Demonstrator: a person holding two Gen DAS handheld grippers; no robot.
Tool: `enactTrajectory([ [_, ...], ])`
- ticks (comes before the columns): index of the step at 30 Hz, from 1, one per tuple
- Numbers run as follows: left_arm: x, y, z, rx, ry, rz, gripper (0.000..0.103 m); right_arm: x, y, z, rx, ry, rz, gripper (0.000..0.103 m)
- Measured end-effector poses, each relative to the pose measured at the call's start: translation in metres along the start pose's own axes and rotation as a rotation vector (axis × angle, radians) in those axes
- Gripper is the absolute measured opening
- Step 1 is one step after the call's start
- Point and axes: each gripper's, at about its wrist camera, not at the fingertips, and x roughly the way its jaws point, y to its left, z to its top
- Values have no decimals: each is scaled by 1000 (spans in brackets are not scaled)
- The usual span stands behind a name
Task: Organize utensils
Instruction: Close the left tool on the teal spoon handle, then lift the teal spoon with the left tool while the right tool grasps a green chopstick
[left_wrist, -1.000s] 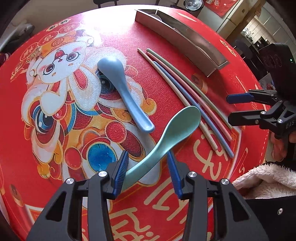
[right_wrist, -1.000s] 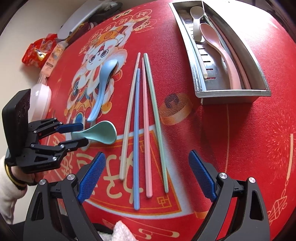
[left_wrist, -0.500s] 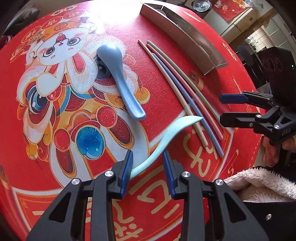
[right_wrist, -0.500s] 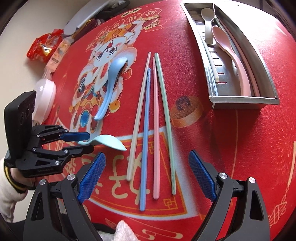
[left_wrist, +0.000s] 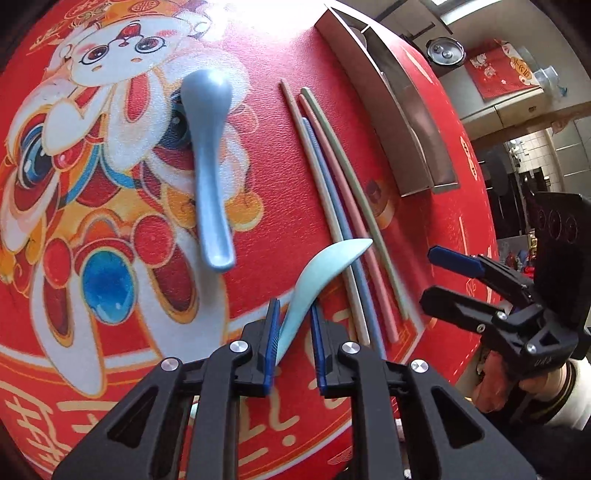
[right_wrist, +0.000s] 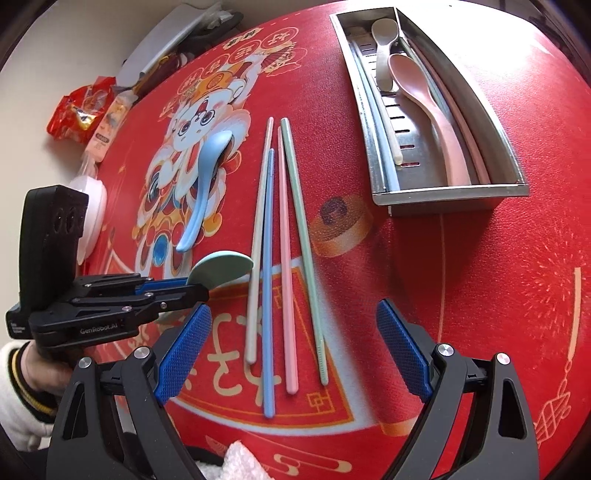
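My left gripper (left_wrist: 294, 306) has the pale green spoon (left_wrist: 325, 266) by its handle, jaws still closing, pads pressing on both sides. The spoon is turned on its edge with the bowl (right_wrist: 221, 271) raised above the red mat. A blue spoon (left_wrist: 210, 155) lies on the rabbit print to the left. Several coloured chopsticks (right_wrist: 280, 240) lie side by side mid-table. The steel tray (right_wrist: 443, 194) at the far right holds a pink spoon (right_wrist: 428, 107), a white spoon (right_wrist: 384, 37) and more chopsticks. My right gripper (right_wrist: 293, 332) hovers open over the chopsticks' near ends, nothing between its fingers.
Snack packets (right_wrist: 77, 114) and a white lidded bowl (right_wrist: 90, 206) sit at the table's far left edge. A fluffy white sleeve (right_wrist: 240, 461) shows at the near edge. The table rim curves close on the right in the left wrist view.
The left jaws have narrowed onto the green spoon's handle and the gripper rolled, turning the spoon from flat onto its edge and raising its bowl. The right gripper stayed in place, open.
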Motion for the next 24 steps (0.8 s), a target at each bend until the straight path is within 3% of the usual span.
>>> enactTrajectory([
  [5, 14, -16, 5, -6, -1, -24, 14, -3, -4, -2, 6, -5, -4, 88],
  [9, 14, -21, 5, 17, 3, 3, 12, -4, -7, -6, 9, -1, -7, 87],
  [10, 13, -22, 3, 31, 6, 19, 12, -4, -7, -7, 6, 1, -11, 81],
  [11, 12, -22, 2, 39, 8, 30, 12, -3, -8, -8, 3, 8, -14, 68],
  [16, 2, -11, -10, 65, 6, 80, 15, 7, -7, -11, -32, 42, -38, 37],
  [24, -8, -7, -25, 111, 7, 156, 16, 23, 8, 4, -143, 15, -145, 20],
])
